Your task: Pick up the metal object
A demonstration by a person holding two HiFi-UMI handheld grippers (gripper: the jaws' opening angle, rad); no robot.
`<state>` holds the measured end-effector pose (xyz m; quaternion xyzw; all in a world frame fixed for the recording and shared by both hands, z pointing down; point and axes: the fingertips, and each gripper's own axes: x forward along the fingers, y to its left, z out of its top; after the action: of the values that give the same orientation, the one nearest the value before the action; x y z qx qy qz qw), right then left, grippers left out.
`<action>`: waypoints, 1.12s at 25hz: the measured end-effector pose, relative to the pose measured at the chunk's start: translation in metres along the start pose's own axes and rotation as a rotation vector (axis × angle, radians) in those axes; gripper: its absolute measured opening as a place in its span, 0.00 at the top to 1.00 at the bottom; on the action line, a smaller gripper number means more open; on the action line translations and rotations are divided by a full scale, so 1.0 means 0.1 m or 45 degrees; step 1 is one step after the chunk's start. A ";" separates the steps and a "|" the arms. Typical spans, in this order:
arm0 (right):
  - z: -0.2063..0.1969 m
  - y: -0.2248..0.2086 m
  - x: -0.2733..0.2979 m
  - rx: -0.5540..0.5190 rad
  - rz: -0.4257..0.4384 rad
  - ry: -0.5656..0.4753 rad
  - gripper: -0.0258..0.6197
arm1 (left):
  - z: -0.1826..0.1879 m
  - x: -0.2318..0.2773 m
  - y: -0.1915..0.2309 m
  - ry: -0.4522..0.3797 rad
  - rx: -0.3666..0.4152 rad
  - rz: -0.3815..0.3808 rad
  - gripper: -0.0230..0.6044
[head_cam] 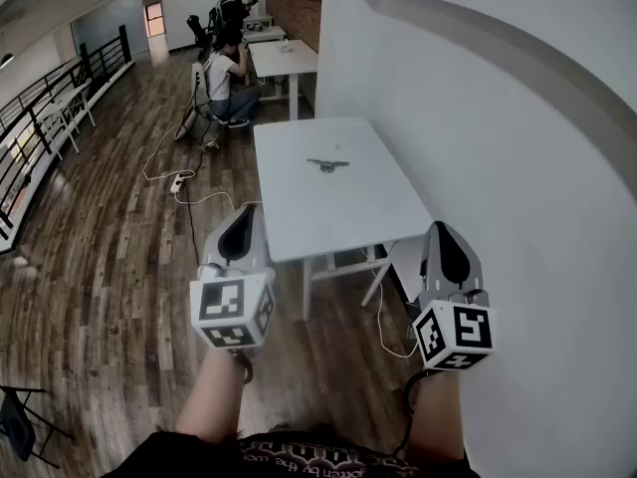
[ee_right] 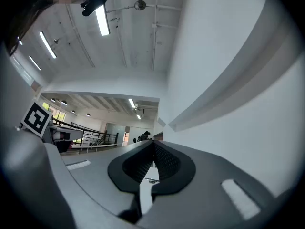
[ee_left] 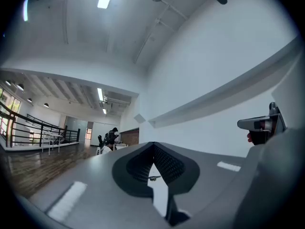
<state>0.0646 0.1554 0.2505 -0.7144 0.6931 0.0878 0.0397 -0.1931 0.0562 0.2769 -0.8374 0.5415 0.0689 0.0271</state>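
While left tool, right tool closed, one metal object on table.

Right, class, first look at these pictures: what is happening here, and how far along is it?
A person stands back from a white table with a gripper in each hand. The left gripper and right gripper are both held short of the table's near edge, jaws together and empty. The small metal object lies alone near the middle of the table, untouched, so the pick-up has not yet begun.

The table is white, the metal object dark, the plank floor brown.
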 end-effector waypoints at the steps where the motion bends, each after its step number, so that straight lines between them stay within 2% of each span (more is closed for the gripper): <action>1: -0.01 -0.03 -0.01 0.005 -0.001 0.000 0.94 | -0.03 0.02 -0.02 0.006 0.002 0.003 0.96; 4: -0.05 -0.15 -0.01 0.013 -0.003 0.001 0.94 | -0.10 0.09 -0.10 0.018 0.006 0.003 0.96; 9: -0.11 -0.29 0.05 0.012 0.026 0.012 0.94 | -0.16 0.23 -0.33 0.026 -0.003 -0.079 0.96; 15: -0.21 -0.41 0.19 0.034 0.060 0.018 0.94 | -0.30 0.41 -0.47 0.052 0.030 -0.072 0.96; 22: -0.48 -0.45 0.70 0.055 0.062 0.065 0.94 | -0.48 0.99 -0.40 0.046 0.061 -0.113 0.96; 28: -0.57 -0.54 1.19 0.057 -0.005 0.049 0.94 | -0.61 1.60 -0.27 0.057 0.072 -0.164 0.96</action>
<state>0.1255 0.0304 0.2816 -0.7162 0.6942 0.0583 0.0425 -0.0988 -0.0850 0.3136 -0.8708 0.4886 0.0332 0.0430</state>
